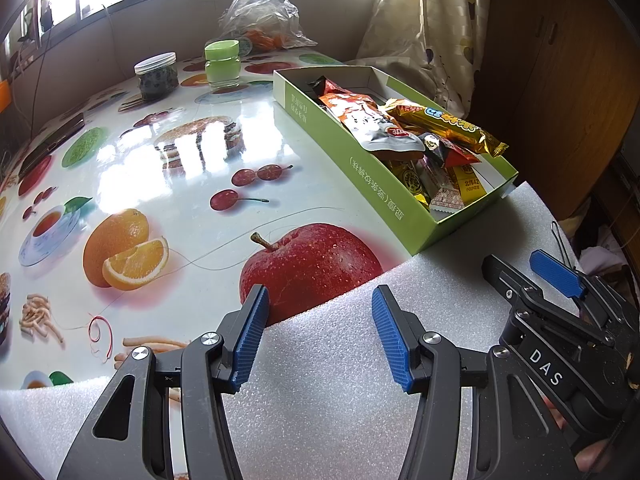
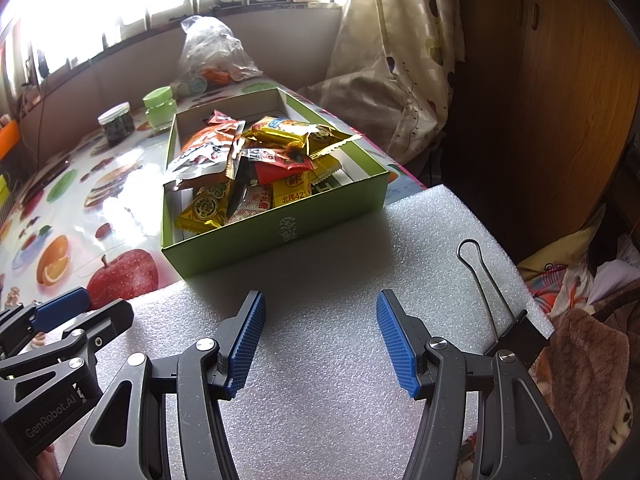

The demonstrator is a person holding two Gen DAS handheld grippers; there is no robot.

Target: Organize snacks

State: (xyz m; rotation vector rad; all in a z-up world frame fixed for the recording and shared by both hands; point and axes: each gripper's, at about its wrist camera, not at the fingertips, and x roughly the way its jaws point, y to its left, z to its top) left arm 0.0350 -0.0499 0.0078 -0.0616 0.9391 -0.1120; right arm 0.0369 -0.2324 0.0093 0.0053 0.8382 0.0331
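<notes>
The left gripper (image 1: 320, 336) has its jaws apart with nothing between them; its blue pads (image 1: 250, 340) hang over a white foam sheet (image 1: 320, 400) that covers the near part of the counter (image 1: 192, 168). The right gripper (image 2: 320, 340) likewise has its jaws well apart and empty, over the same foam sheet (image 2: 328, 280). In the left wrist view the right gripper (image 1: 532, 276) shows at 3 o'clock; in the right wrist view the left gripper (image 2: 84, 308) shows at 9 o'clock.

A green box (image 2: 280, 232), open at the top, stands on the counter with its near corner resting on the foam sheet, at 12 o'clock from the right gripper and at 1 o'clock from the left. It holds a loose heap of snack packets (image 2: 256, 160): orange, gold, red and yellow wrappers, piled toward the near end, while the far end is mostly bare.

At 11 o'clock beyond the box stand a green-lidded jar (image 1: 222, 64) and a clear-lidded jar (image 1: 156, 76) with dark contents. Behind them, a clear plastic bag (image 1: 260, 12) holds something orange. A binder clip (image 2: 516, 332) grips the foam sheet's edge at 3 o'clock.
</notes>
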